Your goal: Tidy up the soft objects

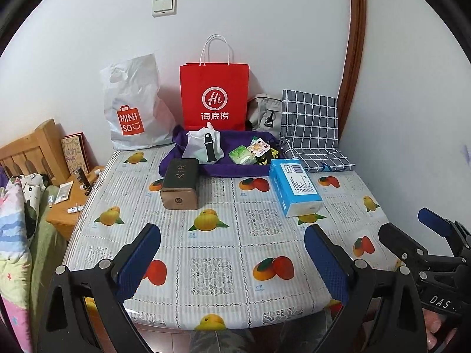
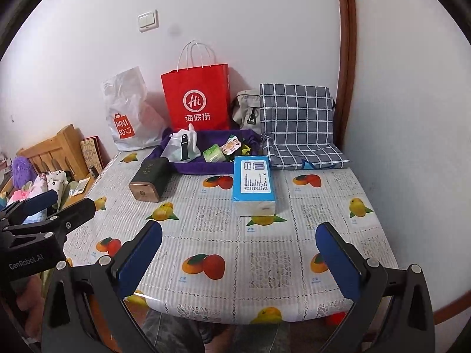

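Both the left gripper and right gripper hang wide open and empty, with the soft tissue pack just ahead of the right one, so a hard squeeze could squash it or bump the tin.

Frame centre: tin left, tissue pack right, tray behind both, bags at wall. Cushion upper right, possibly touching tray.

Left tongs spread wide, right tongs spread wide, both empty
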